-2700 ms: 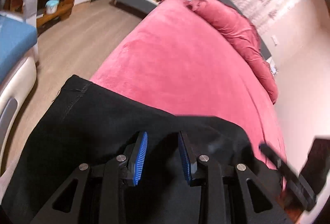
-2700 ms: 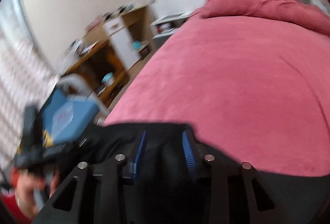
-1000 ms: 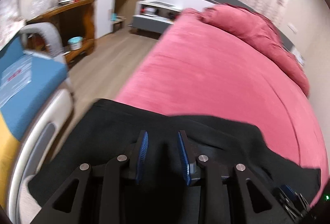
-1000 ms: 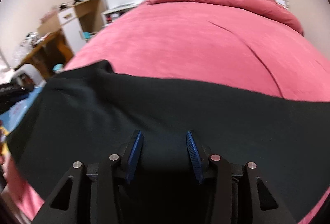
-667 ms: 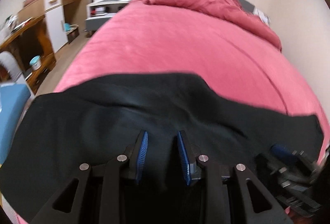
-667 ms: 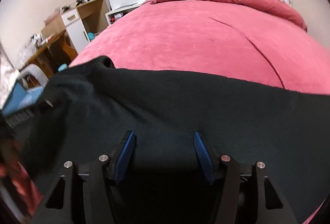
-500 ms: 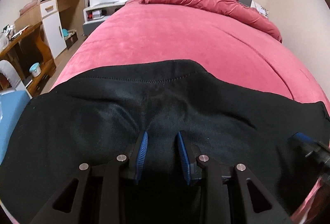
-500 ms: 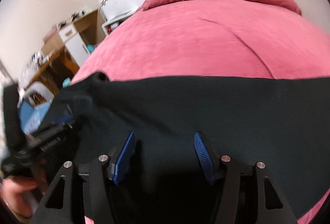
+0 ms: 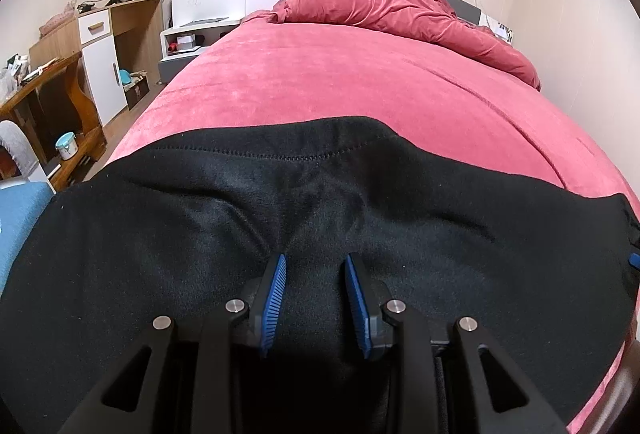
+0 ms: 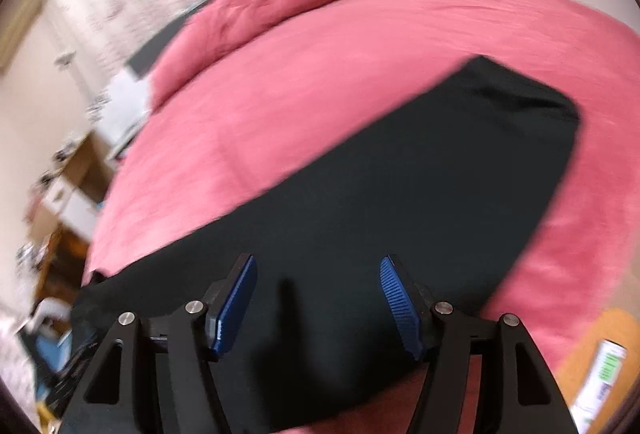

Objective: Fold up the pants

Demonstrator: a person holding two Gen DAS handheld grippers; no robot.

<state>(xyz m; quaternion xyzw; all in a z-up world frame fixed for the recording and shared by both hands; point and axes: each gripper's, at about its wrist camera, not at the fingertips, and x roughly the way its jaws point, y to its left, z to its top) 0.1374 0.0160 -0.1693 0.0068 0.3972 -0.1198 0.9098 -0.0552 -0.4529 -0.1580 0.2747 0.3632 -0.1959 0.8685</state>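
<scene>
The black pants (image 9: 320,210) lie across the near end of the pink bed (image 9: 360,90), with a stitched hem edge facing the headboard. My left gripper (image 9: 314,266) is shut on a pinched ridge of the black pants. In the right wrist view the pants (image 10: 400,186) stretch as a long black strip toward the far right of the bed (image 10: 320,46). My right gripper (image 10: 318,274) is open and empty, just above the cloth.
A rolled pink duvet (image 9: 400,10) lies by the headboard. A white nightstand (image 9: 184,42) and wooden desk with white cabinet (image 9: 96,50) stand left of the bed. A blue cushion (image 9: 20,206) is at the near left. Wooden floor (image 10: 592,350) shows at lower right.
My right gripper has opened, let go of the pants, and swung right along the strip. My left gripper keeps its hold, and the pants have settled flatter on the bed.
</scene>
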